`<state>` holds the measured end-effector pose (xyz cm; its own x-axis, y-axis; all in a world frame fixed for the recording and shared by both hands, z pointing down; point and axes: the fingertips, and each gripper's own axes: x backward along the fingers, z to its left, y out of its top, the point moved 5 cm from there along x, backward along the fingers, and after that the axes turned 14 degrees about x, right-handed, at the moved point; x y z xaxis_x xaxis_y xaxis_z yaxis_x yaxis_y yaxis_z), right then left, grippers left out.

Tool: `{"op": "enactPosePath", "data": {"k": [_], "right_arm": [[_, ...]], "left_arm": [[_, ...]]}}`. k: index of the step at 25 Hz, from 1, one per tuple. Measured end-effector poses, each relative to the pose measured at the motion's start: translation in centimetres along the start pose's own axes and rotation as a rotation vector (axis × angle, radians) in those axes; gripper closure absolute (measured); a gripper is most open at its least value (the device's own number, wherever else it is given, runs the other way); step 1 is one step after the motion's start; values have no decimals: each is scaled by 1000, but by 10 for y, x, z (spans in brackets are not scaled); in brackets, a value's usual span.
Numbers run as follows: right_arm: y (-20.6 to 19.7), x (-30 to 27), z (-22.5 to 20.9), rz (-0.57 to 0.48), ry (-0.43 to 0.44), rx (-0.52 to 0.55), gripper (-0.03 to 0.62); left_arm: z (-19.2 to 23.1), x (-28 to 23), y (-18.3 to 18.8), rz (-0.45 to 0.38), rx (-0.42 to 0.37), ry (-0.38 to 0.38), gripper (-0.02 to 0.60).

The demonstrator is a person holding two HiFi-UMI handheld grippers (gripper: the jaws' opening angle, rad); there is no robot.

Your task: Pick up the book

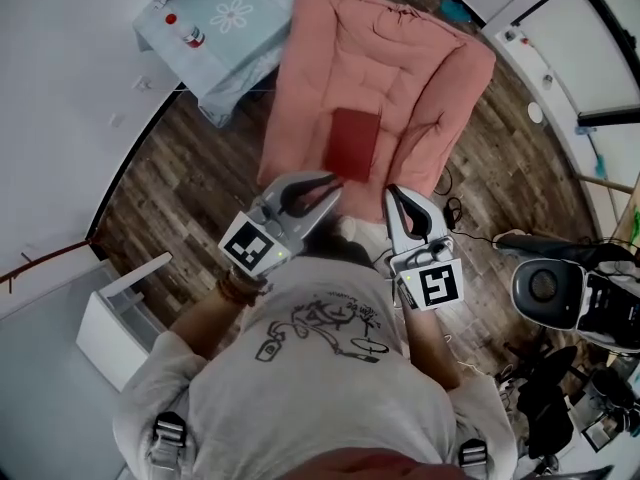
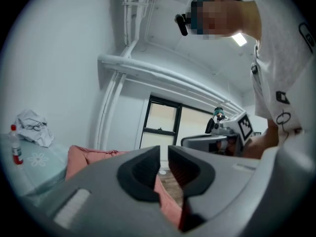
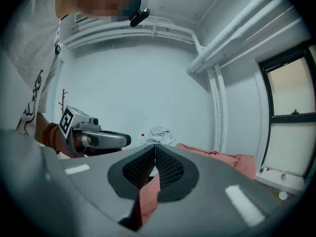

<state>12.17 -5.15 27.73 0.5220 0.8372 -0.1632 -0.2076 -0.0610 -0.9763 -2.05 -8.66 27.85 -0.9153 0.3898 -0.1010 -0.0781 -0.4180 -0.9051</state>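
The red book lies untouched on the pink cushion, centre frame. My left gripper has its jaws slightly parted, my right gripper has them clenched. Both are empty, so the whole pickup is left.

My chest and left gripper cover the near end of the pink mattress in the head view; whether that gripper touches the red book I cannot tell. The label on the bottle is too small to read, and the dark equipment runs off the right edge.
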Motion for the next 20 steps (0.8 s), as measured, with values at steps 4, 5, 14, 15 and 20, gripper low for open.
{"op": "enactPosePath", "data": {"k": [4, 5, 14, 15, 20], "right_arm": [[-28, -22, -11, 39, -12, 12, 562], [-36, -28, -13, 49, -12, 4, 556], [-144, -69, -16, 210, 36, -81, 447], [-156, -73, -17, 224, 42, -91, 442], [-222, -93, -24, 268, 54, -141, 407]], "left_arm": [[35, -9, -15, 30, 22, -7, 511], [45, -11, -21, 41, 32, -7, 504], [129, -33, -97, 122, 143, 8, 435], [138, -35, -106, 133, 150, 12, 426], [186, -50, -165, 169, 186, 39, 419]]}}
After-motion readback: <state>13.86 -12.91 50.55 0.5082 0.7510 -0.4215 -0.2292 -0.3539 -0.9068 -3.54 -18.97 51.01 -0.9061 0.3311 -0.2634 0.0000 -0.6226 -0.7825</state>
